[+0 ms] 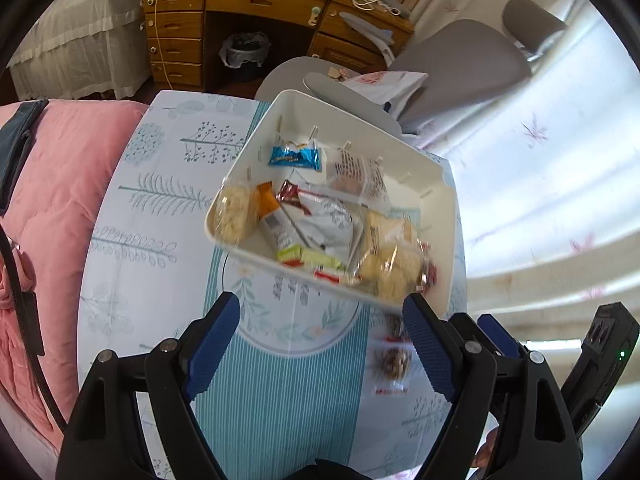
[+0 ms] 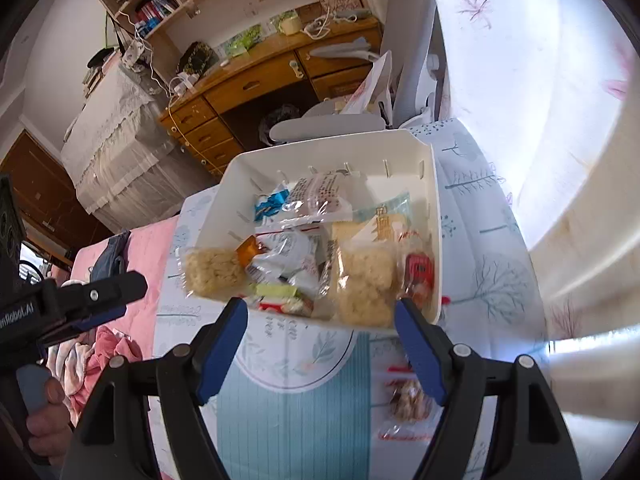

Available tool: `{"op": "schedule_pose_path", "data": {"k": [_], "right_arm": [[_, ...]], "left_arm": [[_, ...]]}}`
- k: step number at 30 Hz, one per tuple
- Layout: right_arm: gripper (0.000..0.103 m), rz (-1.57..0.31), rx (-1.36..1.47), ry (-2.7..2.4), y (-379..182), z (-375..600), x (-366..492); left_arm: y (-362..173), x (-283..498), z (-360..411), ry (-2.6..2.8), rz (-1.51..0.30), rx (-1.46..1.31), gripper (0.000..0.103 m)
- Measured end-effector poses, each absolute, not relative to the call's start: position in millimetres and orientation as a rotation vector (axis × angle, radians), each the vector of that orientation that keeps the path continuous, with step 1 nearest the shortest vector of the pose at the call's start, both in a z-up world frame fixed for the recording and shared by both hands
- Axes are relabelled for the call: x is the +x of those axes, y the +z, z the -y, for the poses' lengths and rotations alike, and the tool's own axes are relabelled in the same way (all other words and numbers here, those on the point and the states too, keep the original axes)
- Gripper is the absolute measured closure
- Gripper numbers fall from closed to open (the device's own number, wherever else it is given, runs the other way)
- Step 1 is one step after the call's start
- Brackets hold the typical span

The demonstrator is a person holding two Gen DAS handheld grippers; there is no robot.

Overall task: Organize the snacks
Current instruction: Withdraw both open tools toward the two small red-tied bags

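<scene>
White snack bin sits on the cloth-covered bench, filling the centre of both wrist views, and is already crowded: two clear-wrapped puffed-rice cakes, a blue wrapper at the far wall, silver and green packets in the middle. One item is not in it: a clear-wrapped nut cluster snack lying flat on the cloth, apart from the bin and just short of its near wall, lower right of centre in both views. Its long axis runs roughly up-down in the frame, i.e. along the line from claw toward bin, red-printed seals at either end. Left claw: blue pads well apart, nothing between them; the packet shows immediately left of its right-hand pad, partly hidden by it. Right claw: pads likewise spread, empty; the packet lies just inside its right-hand pad and below the tip. Both claws are tilted steeply down at the bench, hovering clear of the cloth and short of the bin. In the right view the left claw enters at the left edge with a hand on its grip, so the two tools sit side by side. Judgement: the packet is about equally near either claw, slightly better centred for the right; the pick calls for a small sideways shift toward frame right and a descent, pads closing across the packet's short width, then a short carry forward over the near wall.
</scene>
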State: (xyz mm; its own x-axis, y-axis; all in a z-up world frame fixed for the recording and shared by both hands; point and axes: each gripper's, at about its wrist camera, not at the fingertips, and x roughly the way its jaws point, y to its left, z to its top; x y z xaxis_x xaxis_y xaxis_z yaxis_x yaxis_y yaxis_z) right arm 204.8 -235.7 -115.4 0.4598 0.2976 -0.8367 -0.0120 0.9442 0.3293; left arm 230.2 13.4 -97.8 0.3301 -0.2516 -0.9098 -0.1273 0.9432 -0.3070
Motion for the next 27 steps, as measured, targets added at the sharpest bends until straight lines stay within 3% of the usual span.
{"op": "schedule_pose_path", "data": {"k": [17, 27], "right_arm": [[0.026, -1.081, 0.293, 0.133, -126.9, 215.0, 87.7], [0.026, -1.104, 0.207, 0.152, -151.6, 236.2, 64.6]], "left_arm": [[-115.6, 116.8, -32.2, -0.13, -1.277, -0.313, 0.02], [-143.4, 96.1, -1.7, -0.105, -1.346, -0.317, 0.02]]}}
